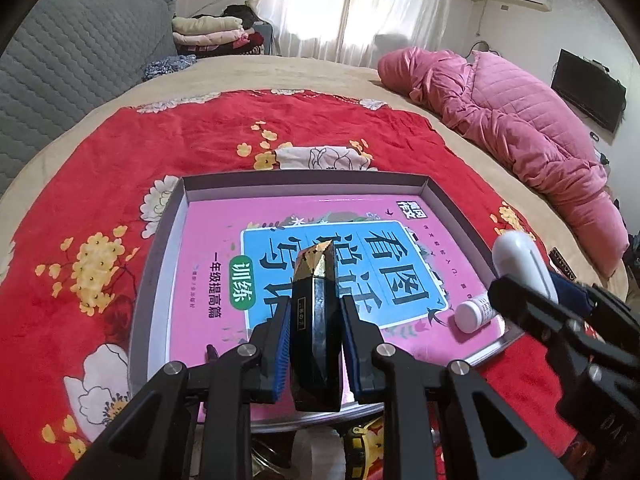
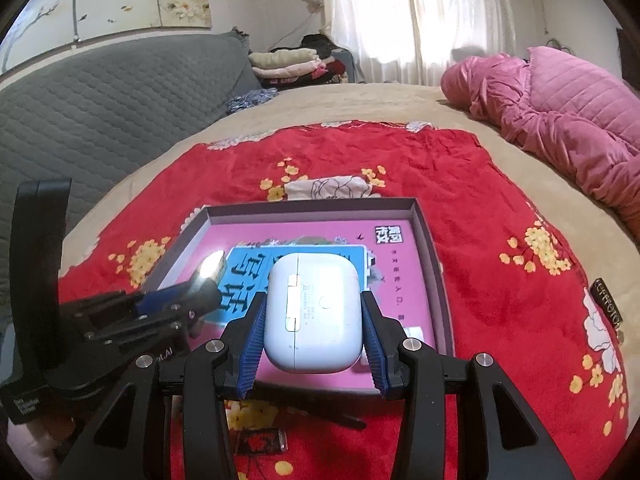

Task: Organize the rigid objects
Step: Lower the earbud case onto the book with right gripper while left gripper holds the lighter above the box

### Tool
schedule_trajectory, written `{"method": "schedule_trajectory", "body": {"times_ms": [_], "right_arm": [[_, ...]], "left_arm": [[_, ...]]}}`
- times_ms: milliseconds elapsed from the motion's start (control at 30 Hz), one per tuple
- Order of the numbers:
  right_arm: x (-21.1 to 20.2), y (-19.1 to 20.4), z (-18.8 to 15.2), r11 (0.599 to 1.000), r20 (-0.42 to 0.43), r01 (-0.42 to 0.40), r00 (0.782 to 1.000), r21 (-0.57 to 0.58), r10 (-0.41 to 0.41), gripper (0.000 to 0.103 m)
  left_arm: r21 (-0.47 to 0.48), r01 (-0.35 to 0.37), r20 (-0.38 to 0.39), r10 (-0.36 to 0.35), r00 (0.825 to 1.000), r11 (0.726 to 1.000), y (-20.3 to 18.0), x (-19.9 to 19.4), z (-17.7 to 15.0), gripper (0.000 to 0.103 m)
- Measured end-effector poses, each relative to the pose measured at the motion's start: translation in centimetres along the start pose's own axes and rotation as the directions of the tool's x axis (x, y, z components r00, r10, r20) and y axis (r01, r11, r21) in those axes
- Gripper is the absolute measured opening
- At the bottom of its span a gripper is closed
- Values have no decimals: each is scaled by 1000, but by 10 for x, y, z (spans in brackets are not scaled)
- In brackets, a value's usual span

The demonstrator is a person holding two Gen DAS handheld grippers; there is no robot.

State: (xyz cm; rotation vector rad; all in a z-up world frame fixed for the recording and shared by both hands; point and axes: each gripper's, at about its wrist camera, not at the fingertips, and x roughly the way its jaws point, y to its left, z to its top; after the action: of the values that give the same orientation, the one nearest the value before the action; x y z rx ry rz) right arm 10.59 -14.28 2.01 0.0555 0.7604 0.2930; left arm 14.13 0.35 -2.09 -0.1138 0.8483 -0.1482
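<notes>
Above the shallow grey tray (image 1: 160, 256), which is laid on a red floral blanket (image 1: 100, 168) and lined with a pink book (image 1: 208, 232), both grippers are held level and pointed forward. A black faceted case with a gold tip (image 1: 316, 320) is clamped upright between the left gripper's (image 1: 313, 334) blue pads. A white earbud case (image 2: 314, 312) is clamped by the right gripper (image 2: 314, 330), seen at 3 o'clock from the left wrist. A small white bottle (image 1: 474, 312) is lying in the tray's 4 o'clock corner.
</notes>
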Motion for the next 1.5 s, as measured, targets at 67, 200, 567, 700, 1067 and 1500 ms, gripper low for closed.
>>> {"method": "schedule_trajectory", "body": {"times_ms": [67,200,567,700,1067,1500], "right_arm": [[1,-1,3,1000,-2,11,1000,12,-11,46],[5,-3,7,999,-6,25,1000,38,-25,46],[20,12,11,999,-40,37,999,38,-36,46],[26,18,9,999,-53,28,998,40,-26,46],[46,22,1,999,-96,27,995,42,-23,46],[66,33,-16,1000,-166,17,986,-15,-19,46]], "left_arm": [[13,5,-3,-5,1000,1000,-1,1,-2,23],[7,21,-15,-21,1000,1000,1,2,-3,23],[7,63,-64,-62,996,998,6,20,-9,23],[-5,48,-95,-48,994,999,14,31,-10,23],[-21,30,-96,-32,995,999,30,33,-11,23],[-44,14,-98,-19,995,999,44,34,-6,23]]}}
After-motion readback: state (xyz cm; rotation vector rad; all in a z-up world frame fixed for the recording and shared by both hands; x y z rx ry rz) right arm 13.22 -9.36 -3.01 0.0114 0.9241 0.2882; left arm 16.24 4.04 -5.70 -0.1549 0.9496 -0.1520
